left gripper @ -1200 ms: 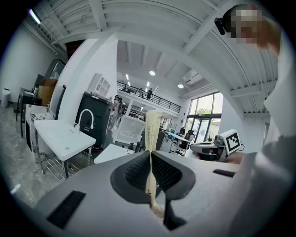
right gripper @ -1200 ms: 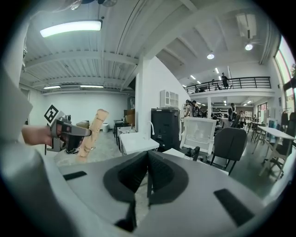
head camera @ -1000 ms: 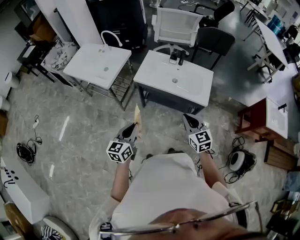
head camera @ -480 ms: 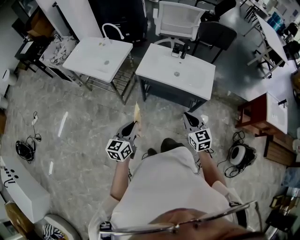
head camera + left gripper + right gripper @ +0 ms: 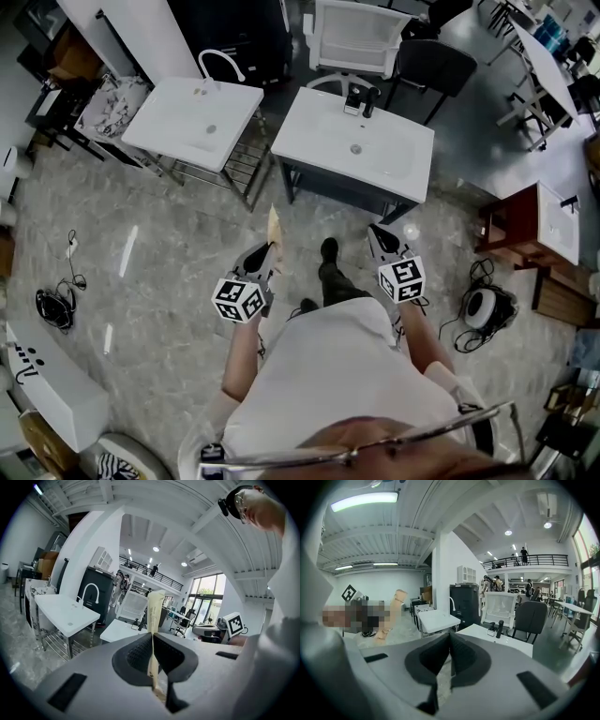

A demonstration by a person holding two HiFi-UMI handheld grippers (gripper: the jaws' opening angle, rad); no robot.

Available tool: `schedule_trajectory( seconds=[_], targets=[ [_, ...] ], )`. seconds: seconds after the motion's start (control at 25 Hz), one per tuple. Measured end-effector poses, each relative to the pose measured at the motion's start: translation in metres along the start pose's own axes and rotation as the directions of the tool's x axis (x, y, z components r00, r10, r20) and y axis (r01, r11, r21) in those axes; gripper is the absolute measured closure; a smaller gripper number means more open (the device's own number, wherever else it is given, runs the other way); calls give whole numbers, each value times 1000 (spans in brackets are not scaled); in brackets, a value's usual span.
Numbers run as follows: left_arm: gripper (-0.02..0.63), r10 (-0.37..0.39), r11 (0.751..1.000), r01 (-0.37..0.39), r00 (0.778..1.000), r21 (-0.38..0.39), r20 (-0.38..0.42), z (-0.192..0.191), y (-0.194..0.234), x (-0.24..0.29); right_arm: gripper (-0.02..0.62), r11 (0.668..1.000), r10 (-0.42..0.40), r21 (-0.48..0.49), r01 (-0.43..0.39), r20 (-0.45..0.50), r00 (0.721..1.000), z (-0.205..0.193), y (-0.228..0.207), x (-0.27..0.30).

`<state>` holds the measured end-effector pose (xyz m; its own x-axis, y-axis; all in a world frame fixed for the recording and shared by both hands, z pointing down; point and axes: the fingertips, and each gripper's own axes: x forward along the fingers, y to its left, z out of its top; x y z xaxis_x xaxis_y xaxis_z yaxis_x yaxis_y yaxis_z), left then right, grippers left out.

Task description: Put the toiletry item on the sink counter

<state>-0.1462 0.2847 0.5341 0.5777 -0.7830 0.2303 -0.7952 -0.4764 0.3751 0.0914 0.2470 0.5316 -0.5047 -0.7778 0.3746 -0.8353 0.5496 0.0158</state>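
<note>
White sink counter (image 5: 314, 136), black faucet (image 5: 368, 100)

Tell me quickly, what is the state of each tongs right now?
Left tongs: closed on the cream tube.
Right tongs: closed, holding nothing.

One camera overhead, two low behind the jaws.
The head view looks steeply down from above the person, the floor far below and both sinks (image 5: 354, 155) in the upper frame; the left gripper (image 5: 265, 253) view and the right gripper (image 5: 377, 234) view sit close behind their own jaws, facing almost level toward those sinks; all three share the sinks, the white chair (image 5: 354, 33) and the tube (image 5: 274, 228).
</note>
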Motion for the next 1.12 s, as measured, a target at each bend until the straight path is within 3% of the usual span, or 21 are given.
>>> schedule_trajectory(
  seconds=[1.12],
  targets=[
    [598,98,994,-99,995,-38,-20,88,123,191,589,996,89,24,-89,-42,995,64,-139,224]
  ],
)
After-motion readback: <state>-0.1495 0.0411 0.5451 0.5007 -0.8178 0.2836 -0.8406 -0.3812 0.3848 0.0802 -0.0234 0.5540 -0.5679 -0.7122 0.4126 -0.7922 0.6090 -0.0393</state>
